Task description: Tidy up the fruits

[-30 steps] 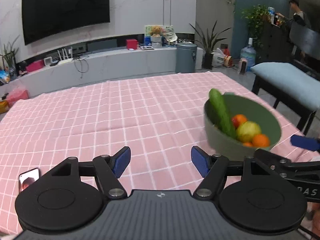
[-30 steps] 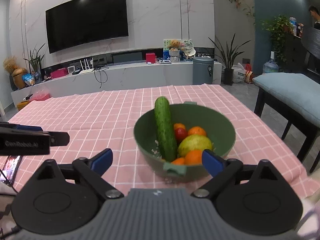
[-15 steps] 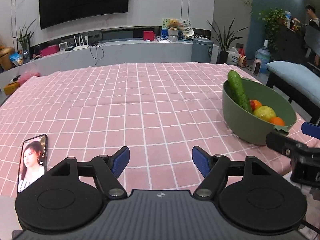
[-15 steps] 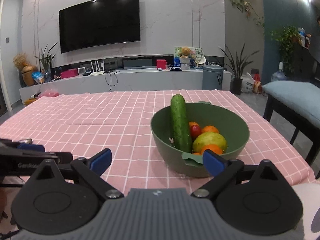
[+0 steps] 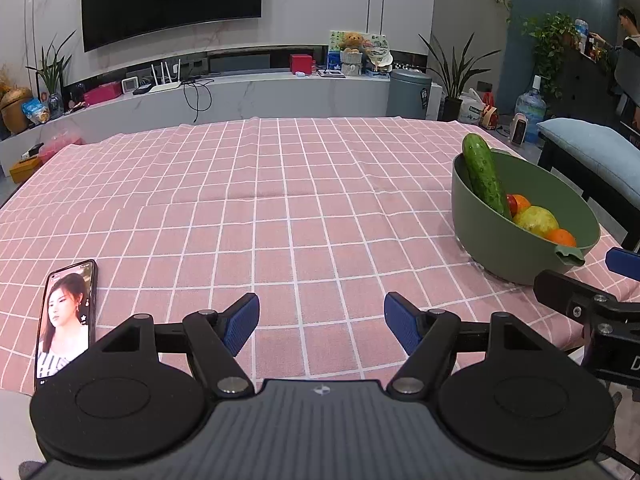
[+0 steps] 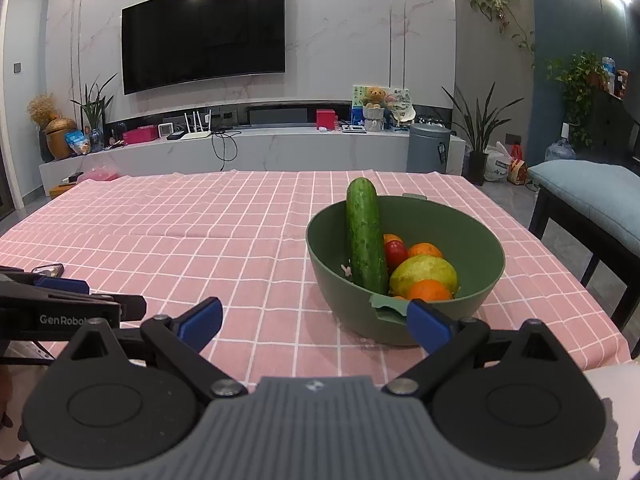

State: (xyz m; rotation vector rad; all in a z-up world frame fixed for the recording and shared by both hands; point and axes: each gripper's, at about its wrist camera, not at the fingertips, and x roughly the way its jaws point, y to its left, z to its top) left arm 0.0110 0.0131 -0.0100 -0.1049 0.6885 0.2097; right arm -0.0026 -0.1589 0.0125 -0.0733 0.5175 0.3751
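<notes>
On the right side of the bench sits a green bowl (image 6: 404, 276) with the produce already gathered in it: a cucumber (image 6: 363, 236) leaning upright against the left inner wall, its tip above the rim, a red tomato (image 6: 396, 253) just beside it, a yellow-green fruit (image 6: 423, 274) in the middle, and oranges (image 6: 429, 291) near and far of that. No fruit shows loose on the cloth in either view. This fits either a bowl that is to be emptied and sorted, or one just filled, and the pictures do not settle which.

The right tool (image 6: 315, 322) hovers low at the near rim of the bowl, its blue pads spread wide and holding nothing. The left tool (image 5: 321, 323), well to the left over bare cloth, is likewise spread and empty. Any grip here would, I judge, go best on the cucumber's exposed upper end, since the round fruits lie packed together and would roll. The bowl looks light and might slide on the cloth if nudged.

The bench wears a pink cloth (image 5: 280, 208) with a white grid and a fold across the middle. A phone (image 5: 66, 322) with its screen lit lies at the near left edge. Beyond are a wall television (image 6: 204, 32), a long low white cabinet (image 6: 256, 148) with clutter, potted plants, and a cushioned seat (image 6: 592, 196) on the right. A person (image 5: 628, 32) stands far right.
</notes>
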